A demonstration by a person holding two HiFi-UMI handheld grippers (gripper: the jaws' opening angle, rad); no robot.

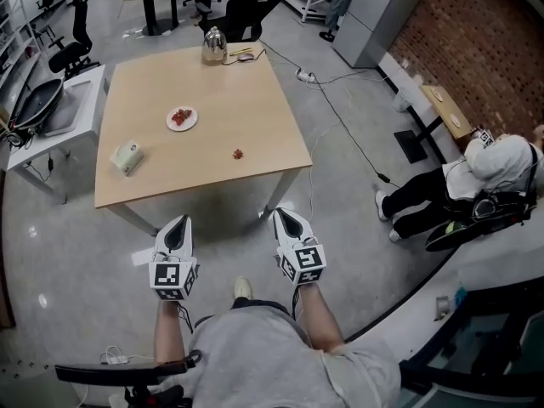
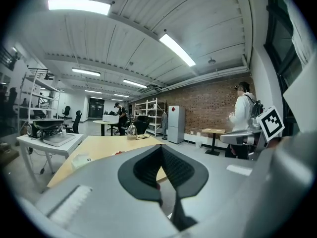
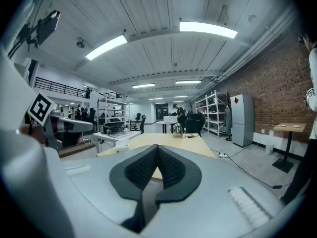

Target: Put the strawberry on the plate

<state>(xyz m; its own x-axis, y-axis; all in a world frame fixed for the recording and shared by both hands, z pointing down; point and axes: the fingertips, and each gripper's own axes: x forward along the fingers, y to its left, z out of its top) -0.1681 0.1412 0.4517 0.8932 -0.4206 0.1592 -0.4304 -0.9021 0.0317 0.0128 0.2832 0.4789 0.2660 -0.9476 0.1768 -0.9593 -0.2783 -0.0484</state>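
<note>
A small red strawberry (image 1: 239, 153) lies alone on the wooden table (image 1: 255, 100), right of centre and near the front. A white plate (image 1: 193, 119) with red strawberries on it sits further back and to the left. My left gripper (image 1: 178, 221) and right gripper (image 1: 283, 213) are side by side over the floor, just short of the table's front edge and pointing at it. Both are shut with nothing between the pads. In the left gripper view the left gripper (image 2: 161, 148) covers most of the table; the right gripper (image 3: 157, 148) does the same in its view.
A pale green box (image 1: 127, 155) lies at the table's left side and a metal kettle (image 1: 213, 46) stands at its far edge. A white side table (image 1: 68, 109) is to the left. A person (image 1: 493, 177) sits at the right, and a cable (image 1: 340, 121) runs across the floor.
</note>
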